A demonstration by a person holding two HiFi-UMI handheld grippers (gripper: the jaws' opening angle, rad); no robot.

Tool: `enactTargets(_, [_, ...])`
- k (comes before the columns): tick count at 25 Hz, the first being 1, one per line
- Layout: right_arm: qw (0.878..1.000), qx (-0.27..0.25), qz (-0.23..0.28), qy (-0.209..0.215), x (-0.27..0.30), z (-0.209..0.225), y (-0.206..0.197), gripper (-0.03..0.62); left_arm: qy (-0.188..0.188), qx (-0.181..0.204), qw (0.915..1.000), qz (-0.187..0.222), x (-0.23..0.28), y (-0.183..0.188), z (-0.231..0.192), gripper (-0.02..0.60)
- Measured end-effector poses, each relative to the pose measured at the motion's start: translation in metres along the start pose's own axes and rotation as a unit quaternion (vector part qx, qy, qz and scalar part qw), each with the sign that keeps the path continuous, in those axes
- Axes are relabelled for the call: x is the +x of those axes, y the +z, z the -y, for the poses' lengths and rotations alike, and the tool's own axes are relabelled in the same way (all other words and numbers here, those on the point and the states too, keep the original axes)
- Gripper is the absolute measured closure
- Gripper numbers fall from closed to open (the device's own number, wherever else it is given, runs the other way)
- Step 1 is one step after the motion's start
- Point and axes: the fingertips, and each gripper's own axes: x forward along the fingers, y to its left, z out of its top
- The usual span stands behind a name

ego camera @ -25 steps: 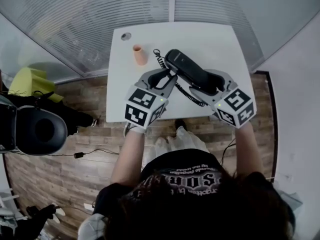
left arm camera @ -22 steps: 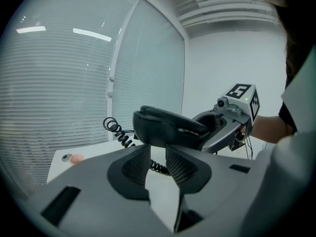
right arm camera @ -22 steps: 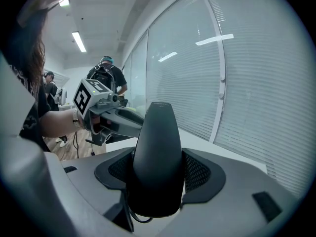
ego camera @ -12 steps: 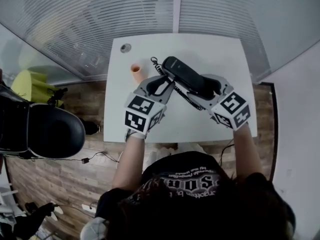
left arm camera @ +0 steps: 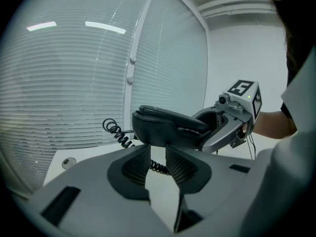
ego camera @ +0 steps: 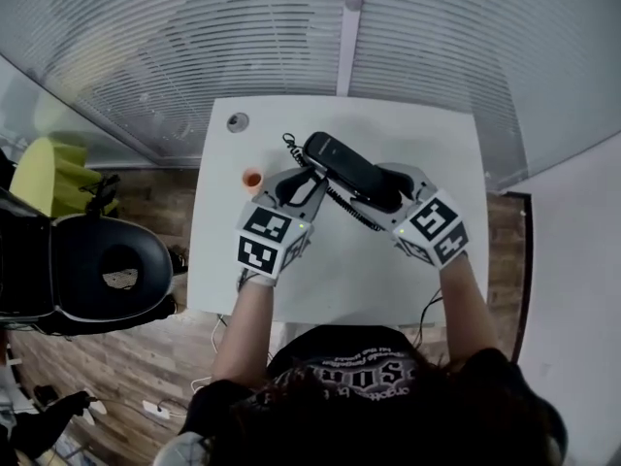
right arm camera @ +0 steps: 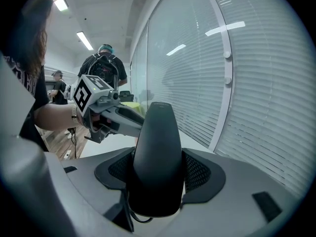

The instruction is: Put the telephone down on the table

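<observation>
The telephone [right arm camera: 157, 152], a black handset trailing a coiled cord [left arm camera: 114, 132], is clamped at one end in the right tongs [right arm camera: 159, 171], whose padded jaws press on both its flanks. The left gripper view shows it raised clear of the white counter [ego camera: 330, 280], over the counter's middle and toward the far edge. The left tongs [left arm camera: 157, 158] stand slightly apart and grip nothing. They sit just below the handset's free end, with coils of the cord crossing beyond their tips. Each pair of tongs carries a marker cube, the left cube [ego camera: 267, 241] and the right cube [ego camera: 432, 229] both nearer the person than the handset. A small orange cup [ego camera: 251, 179] stands on the counter just to the left of the left tongs, and a round grey grommet [ego camera: 237, 121] sits near the far-left corner. A glass wall with blinds [ego camera: 437, 37] runs behind the counter. A black office chair [ego camera: 97, 270] stands on the wooden floor [ego camera: 146, 357] to the left. In the right gripper view, a person wearing a backpack [right arm camera: 103, 65] stands in the background.
</observation>
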Motion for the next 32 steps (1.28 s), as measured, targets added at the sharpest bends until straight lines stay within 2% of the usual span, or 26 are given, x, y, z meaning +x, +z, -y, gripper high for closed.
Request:
enactTargets(5, [1.000,0.000,-0.004,0.002,0.021,0.032,-0.001,0.303,0.017,-0.006,0.9998,-0.001,0.029,0.004,-0.023,0.486])
enactTargets(9, [1.000,0.003,-0.009,0.001,0.037,0.053,-0.009,0.303,0.022,-0.009,0.9994,-0.023,0.049,-0.002,-0.035,0.486])
enactTargets(12, [1.000,0.006,-0.016,0.000,0.048,0.068,-0.017,0.303,0.029,-0.013,0.9993,-0.021,0.068,-0.007,-0.046,0.491])
enactTargets(15, [1.000,0.010,-0.022,0.000,0.060,0.081,-0.026,0.303,0.034,-0.024,0.9990,-0.014,0.087,-0.014,-0.055,0.502])
enactTargets(22, [0.999,0.023,-0.042,0.007,0.086,0.106,-0.053,0.303,0.043,-0.043,0.9975,-0.036,0.125,-0.039,-0.070,0.518])
enactTargets(28, [0.998,0.043,-0.041,-0.002,0.101,0.126,-0.068,0.303,0.045,-0.033,0.9970,-0.053,0.151,-0.046,-0.081,0.520])
enactTargets(32, [0.997,0.060,-0.041,-0.023,0.112,0.145,-0.075,0.303,0.047,-0.026,0.9966,-0.062,0.174,-0.049,-0.090,0.534])
